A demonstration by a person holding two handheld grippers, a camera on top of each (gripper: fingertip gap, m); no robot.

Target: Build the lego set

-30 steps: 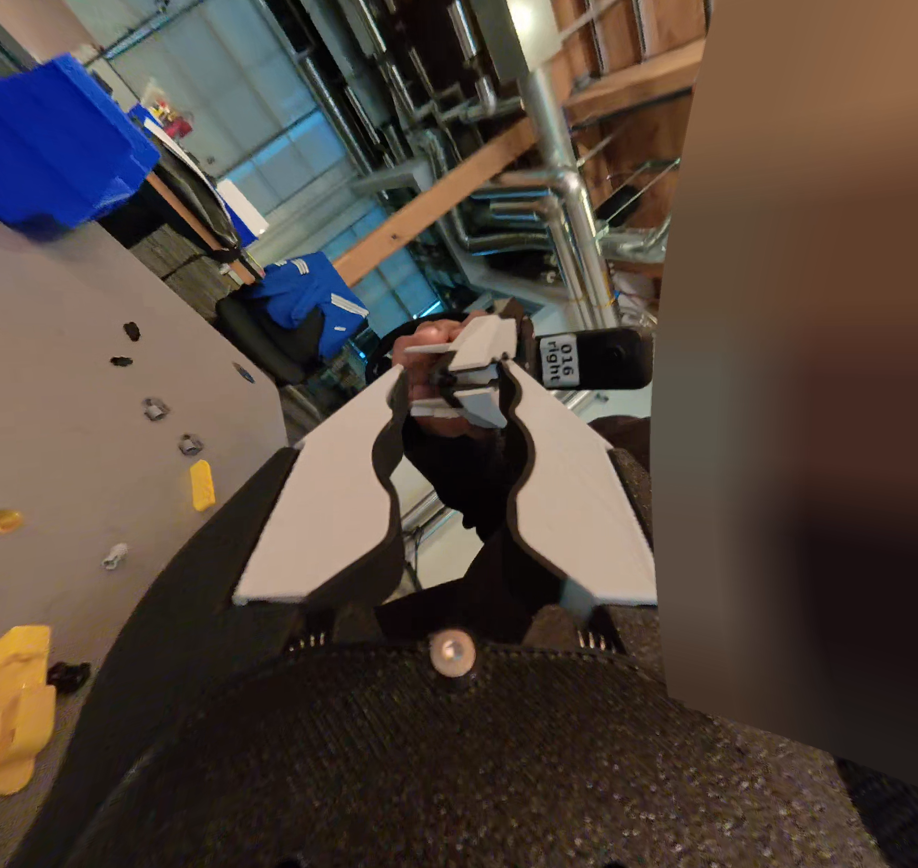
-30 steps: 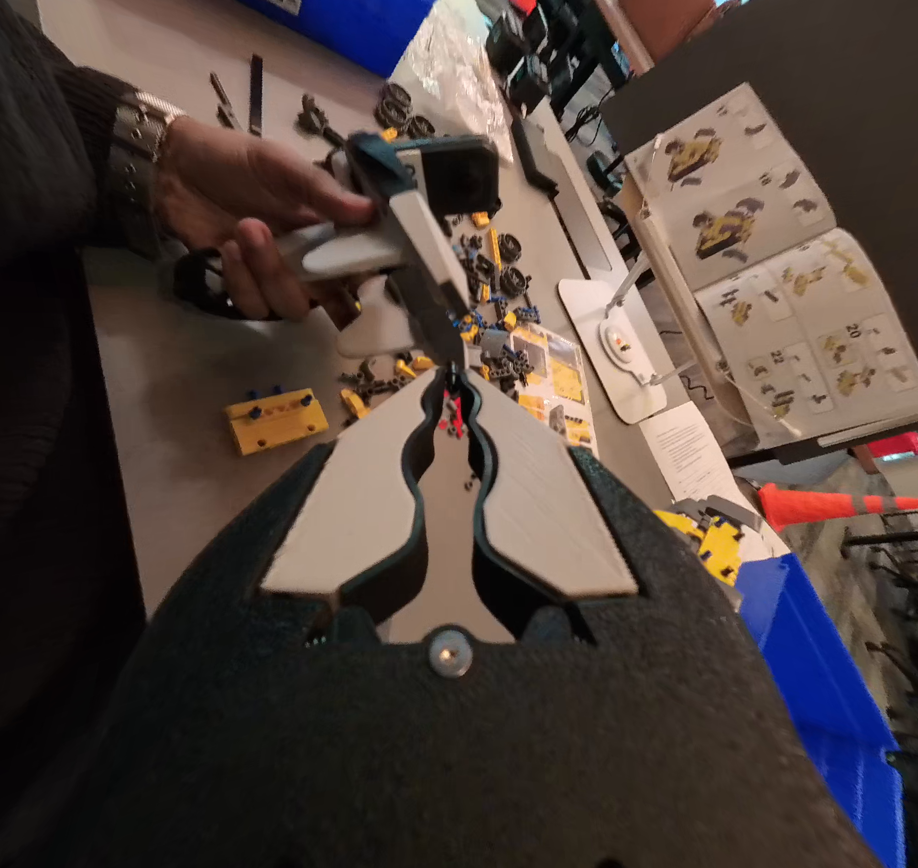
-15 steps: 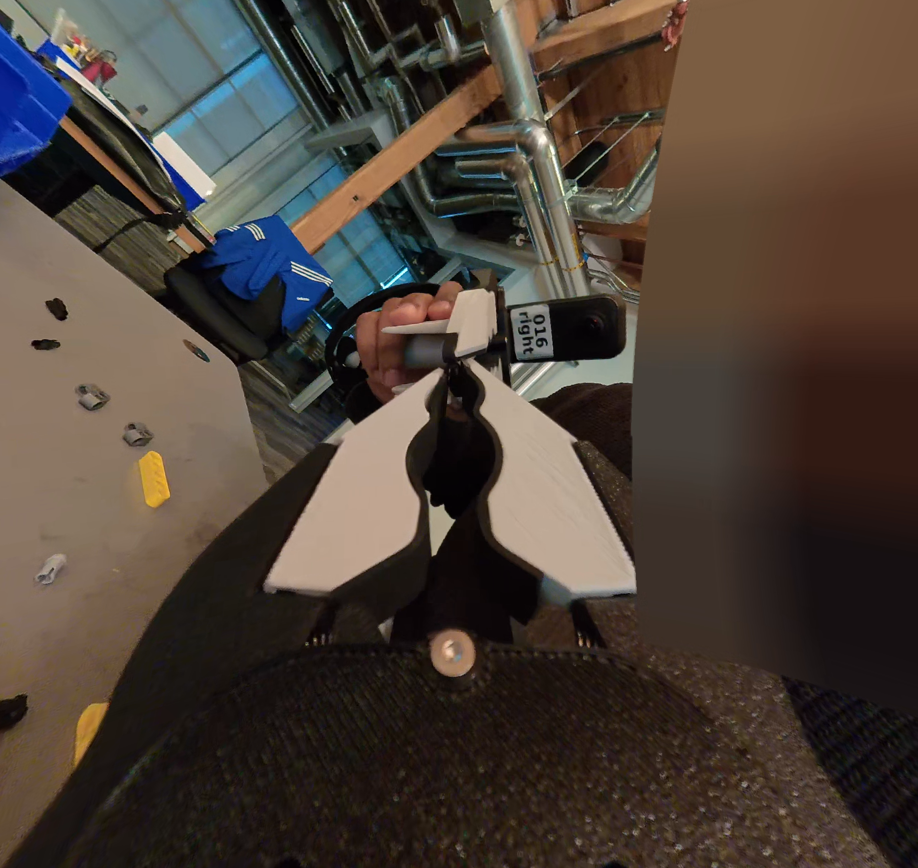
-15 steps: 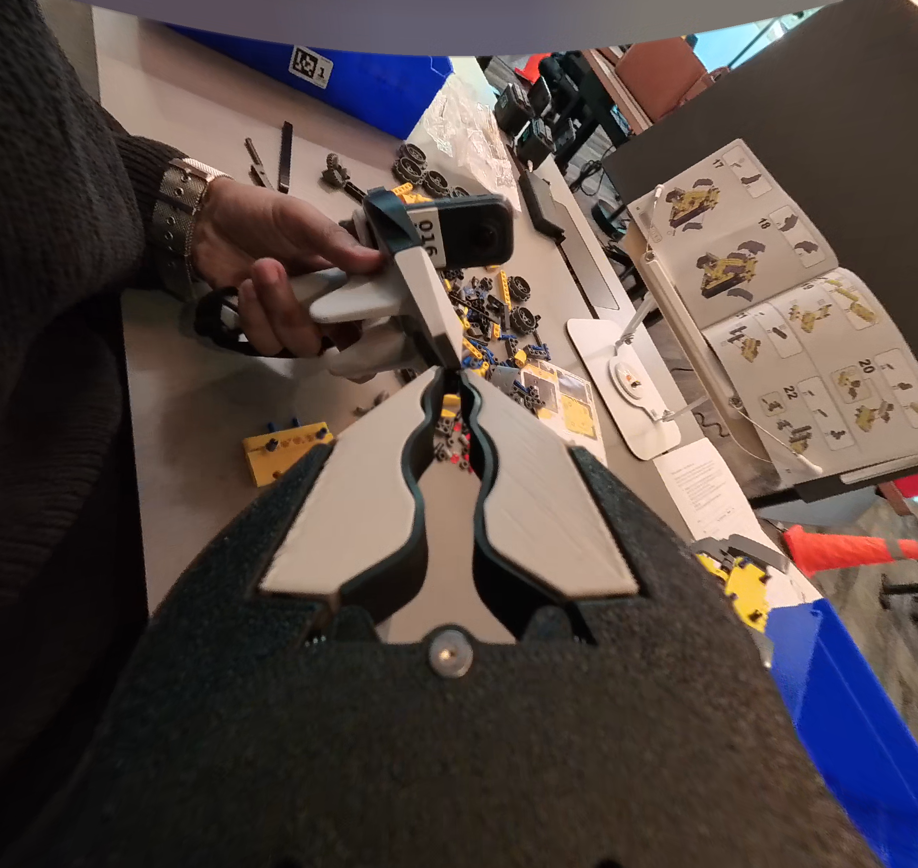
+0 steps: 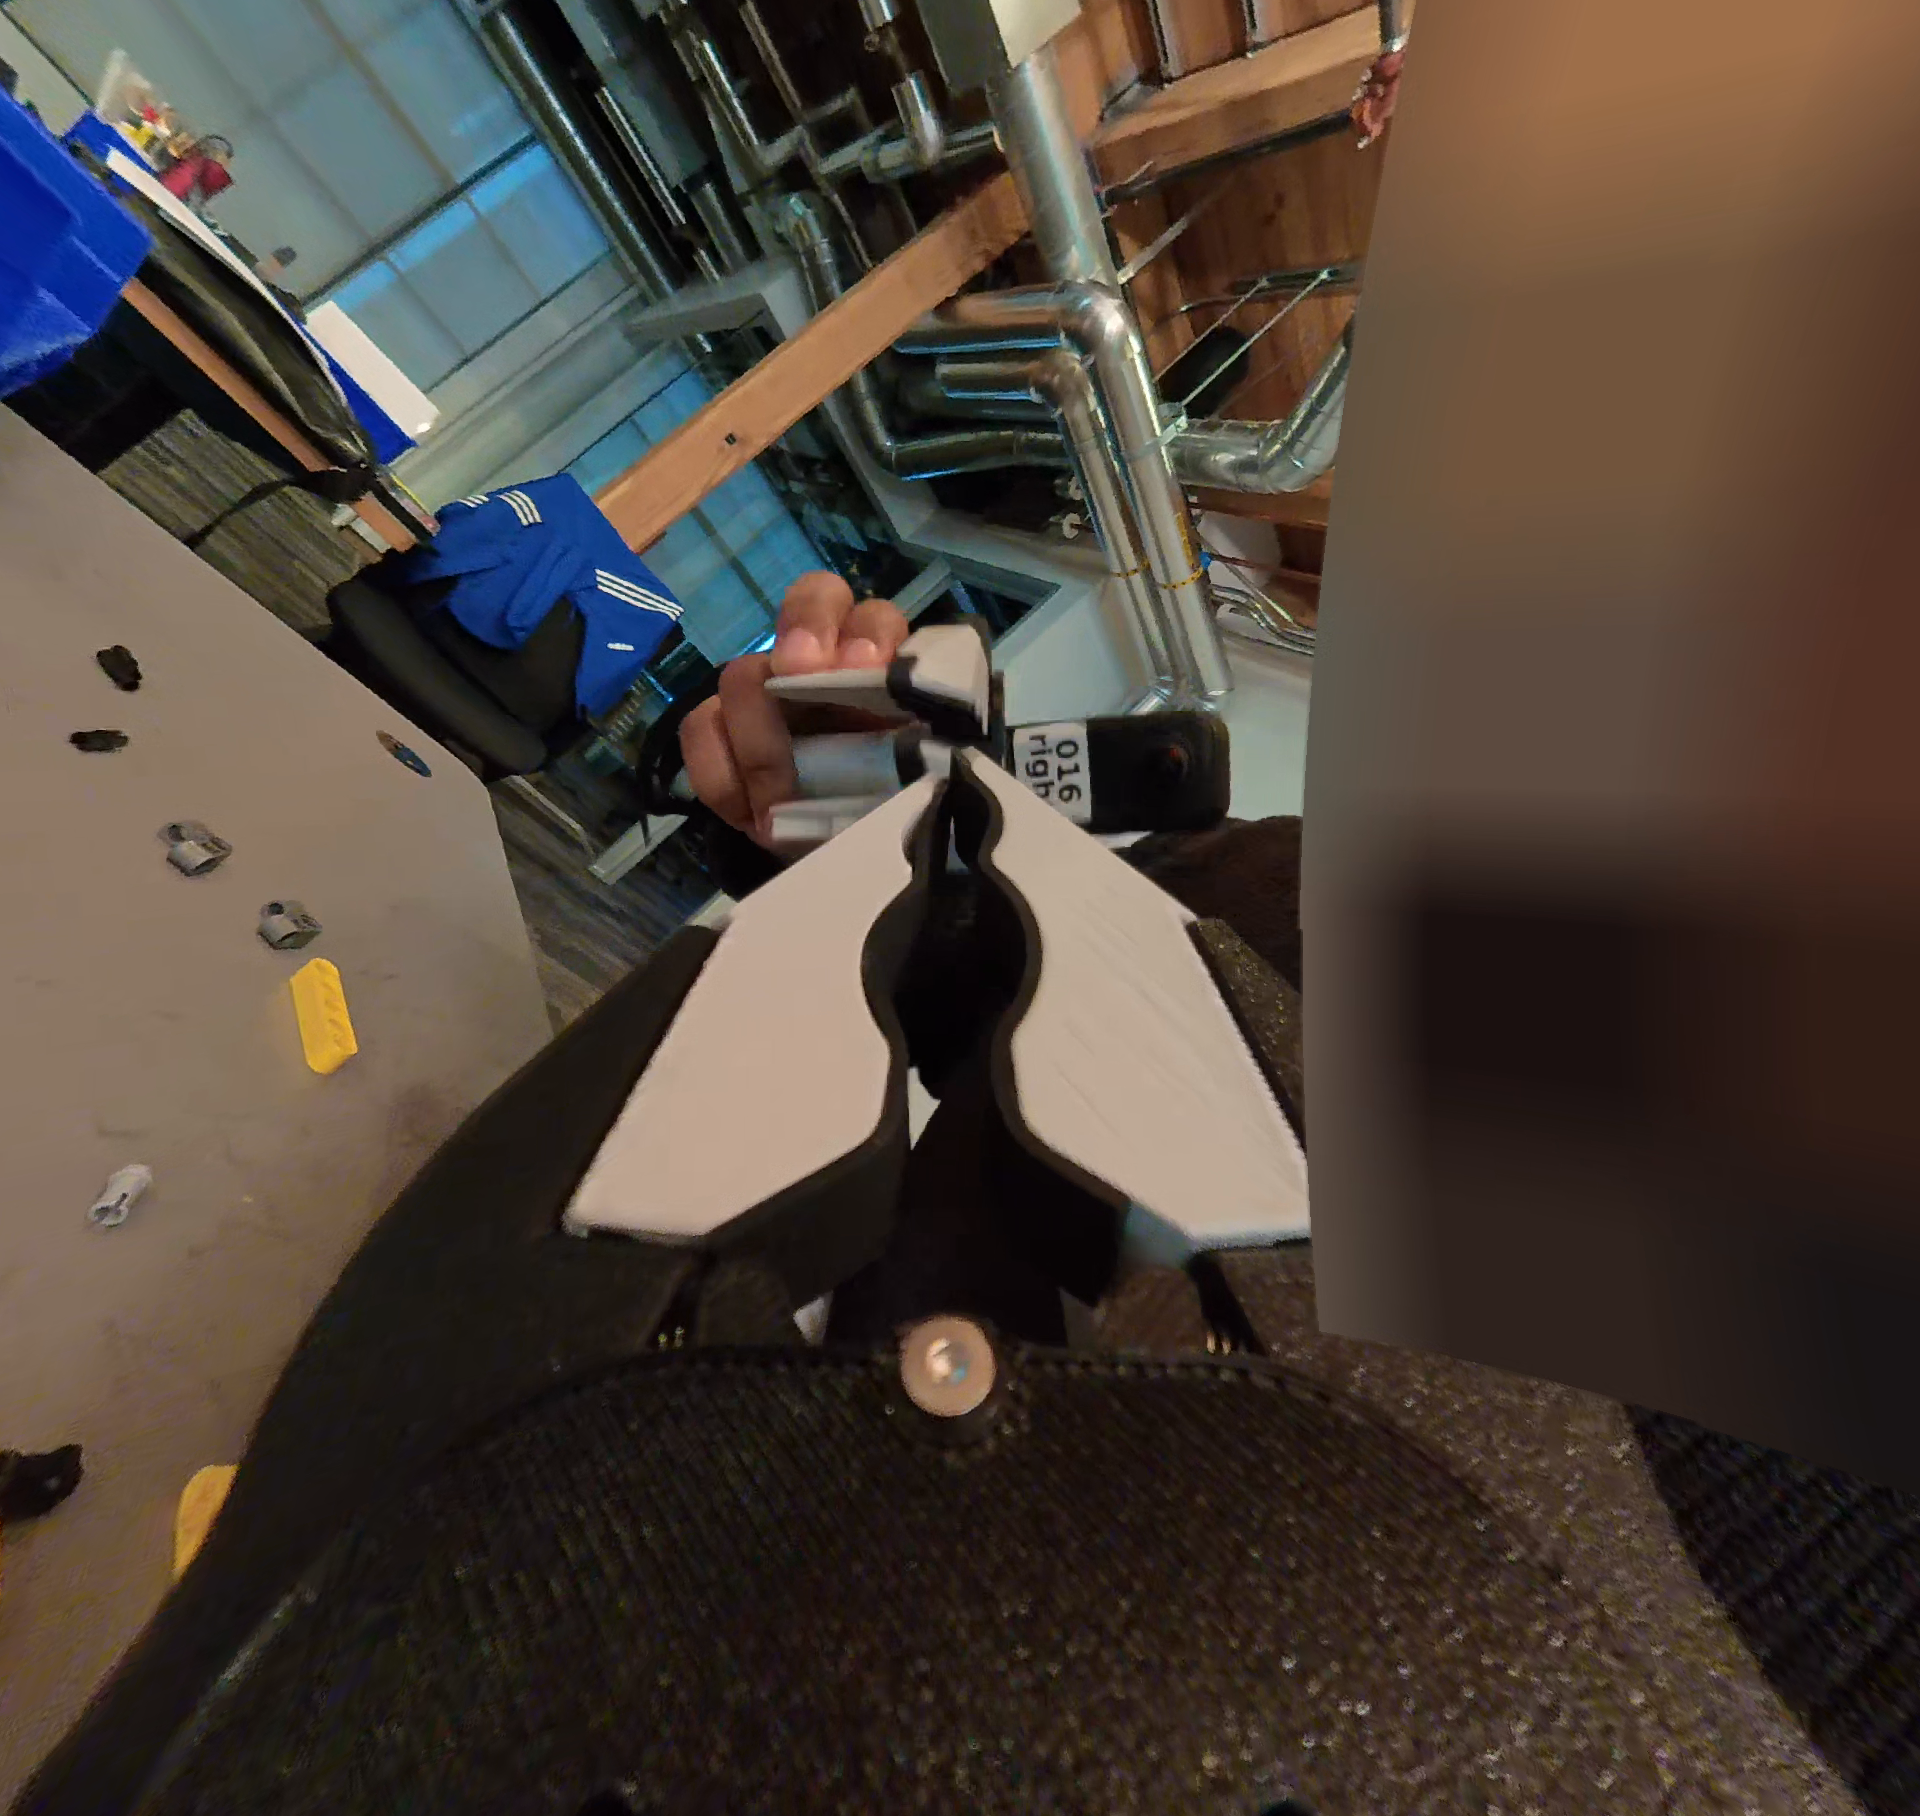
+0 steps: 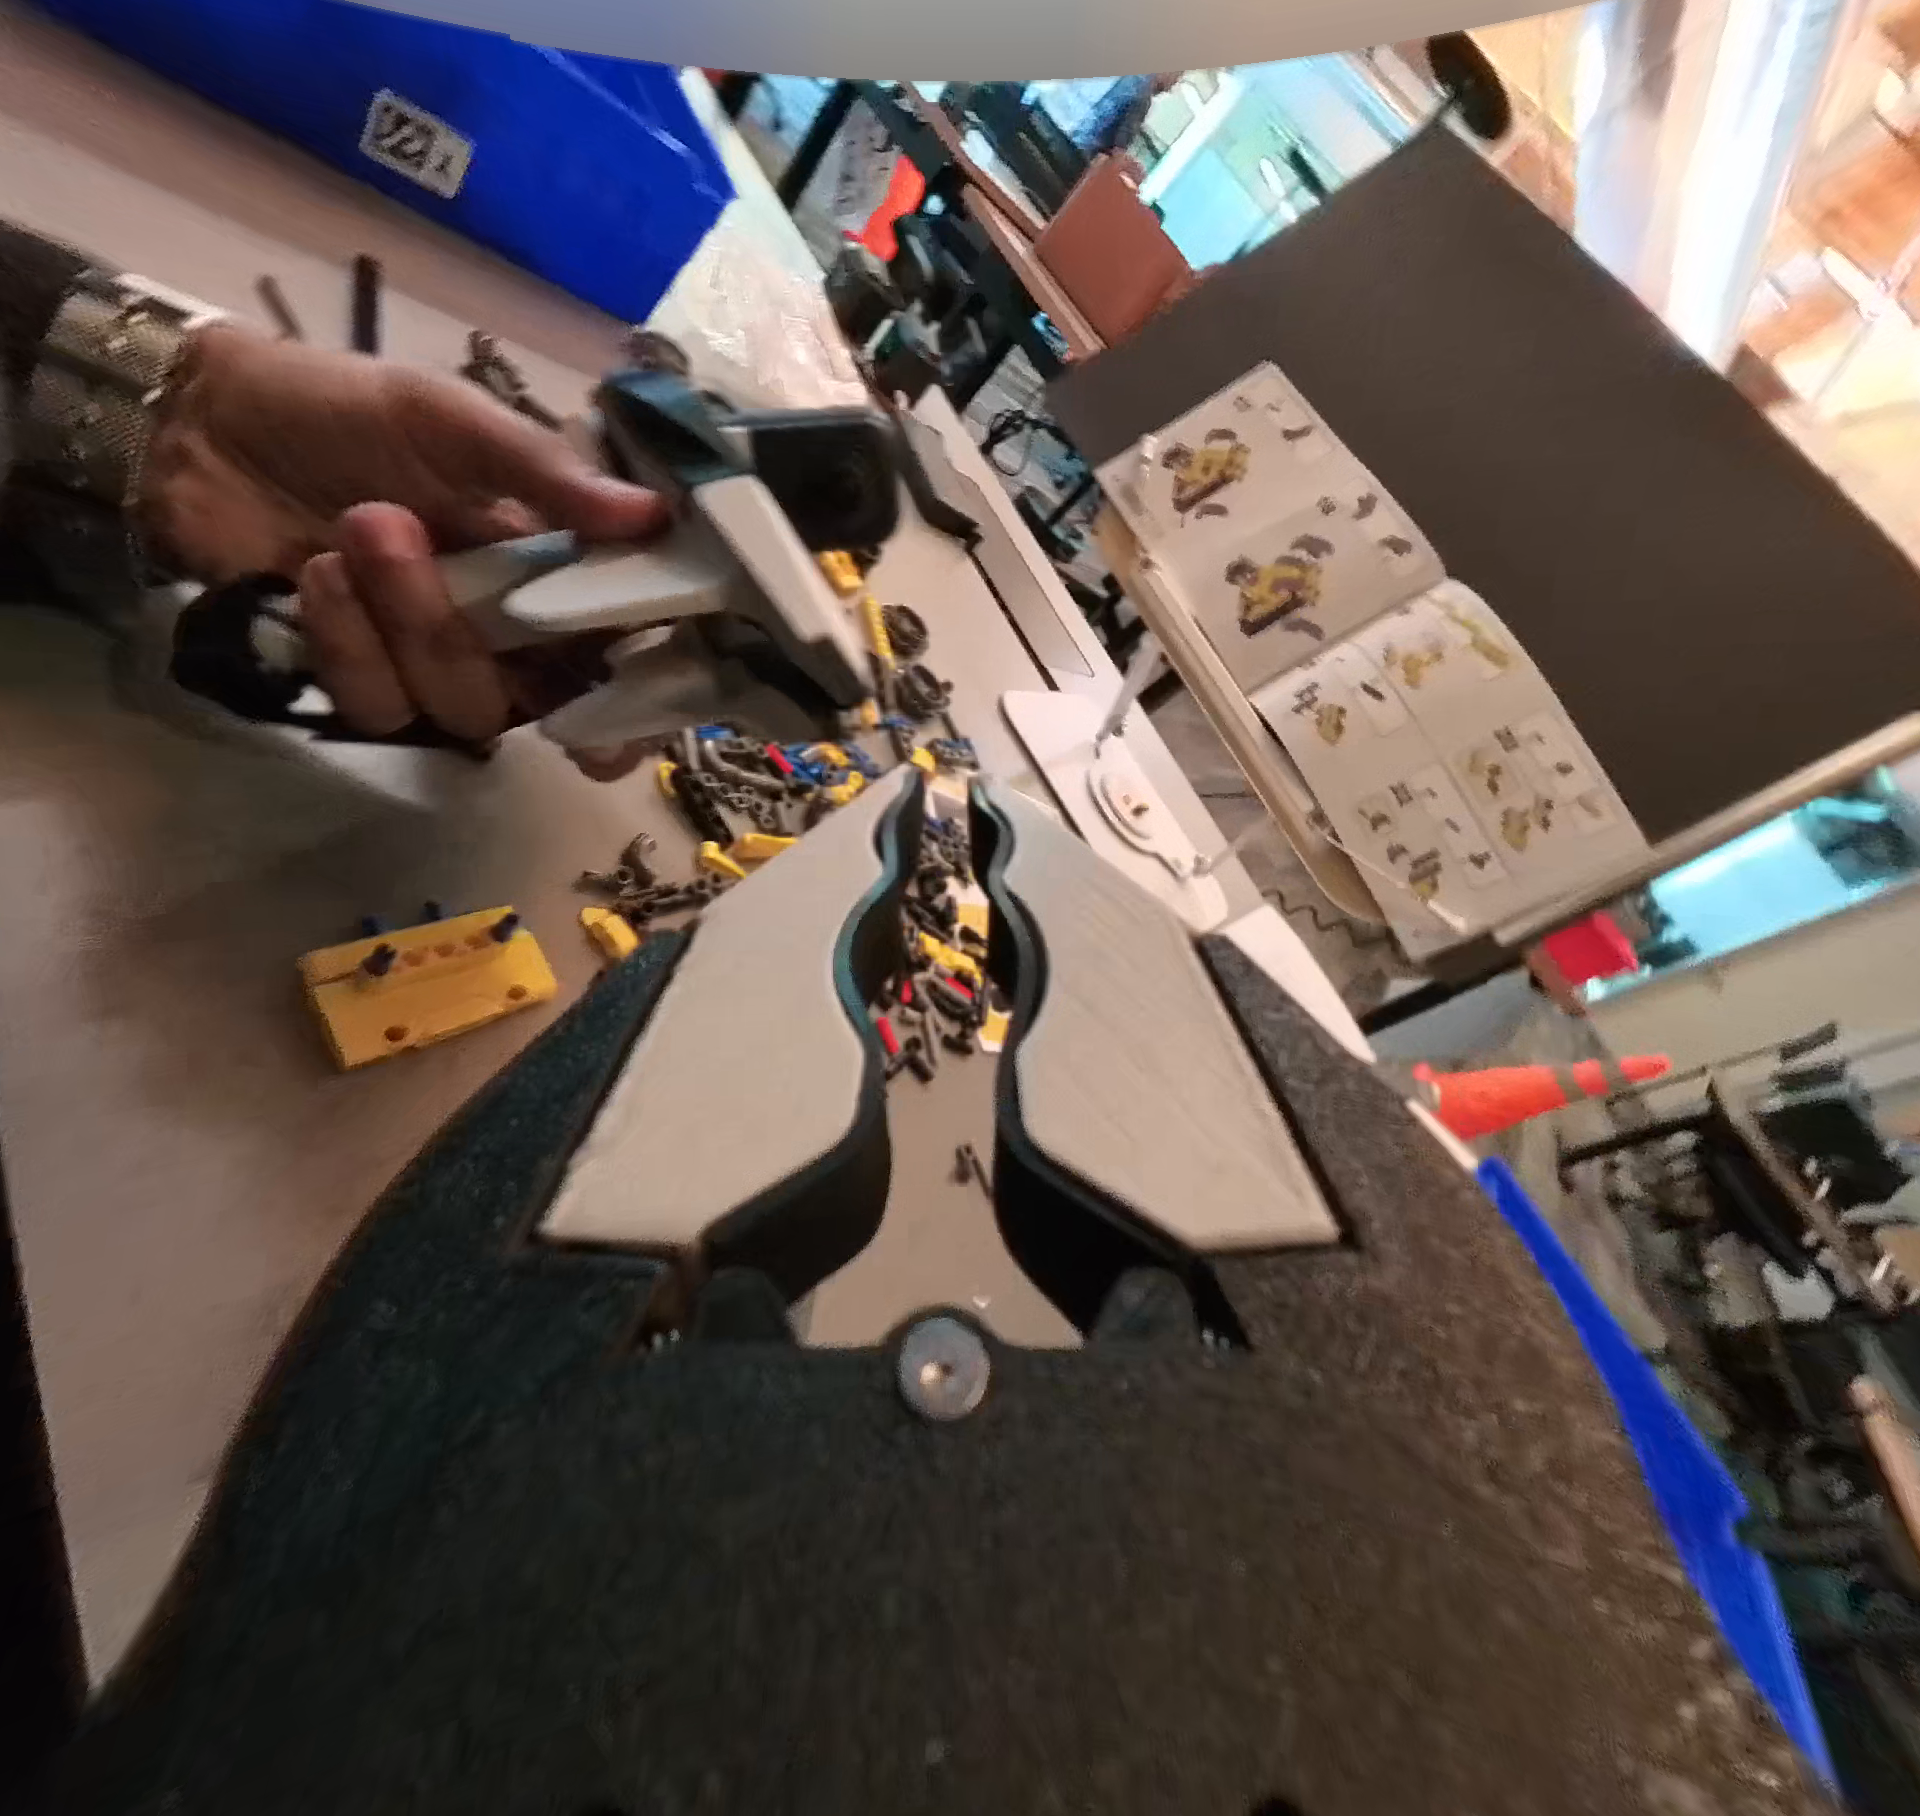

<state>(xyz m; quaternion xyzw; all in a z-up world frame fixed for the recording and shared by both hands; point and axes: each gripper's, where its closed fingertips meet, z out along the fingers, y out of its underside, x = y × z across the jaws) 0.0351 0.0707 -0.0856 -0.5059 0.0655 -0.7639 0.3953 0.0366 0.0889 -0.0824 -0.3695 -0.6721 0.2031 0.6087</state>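
Small black, yellow and blue plastic building pieces point(image 6: 935, 945) lie heaped on the grey desk point(image 6: 208, 1143), just past our right gripper point(image 6: 943, 787), whose tips stand slightly apart on nothing. Our left gripper point(image 5: 950, 792) — tips pressed together, empty — hovers over the heap. A yellow perforated block point(image 6: 426, 982) lies to the left, and an open instruction booklet point(image 6: 1382, 665) stands behind.

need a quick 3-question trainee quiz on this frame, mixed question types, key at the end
1. True or false: the yellow block sits on the table.
2. The open booklet is: A) flat on the table, B) propped up, C) held in a hand.
3. Fill in: the right gripper points toward the heap of small parts, its jaws slightly ___.
Key: 1 true; 2 B; 3 open.
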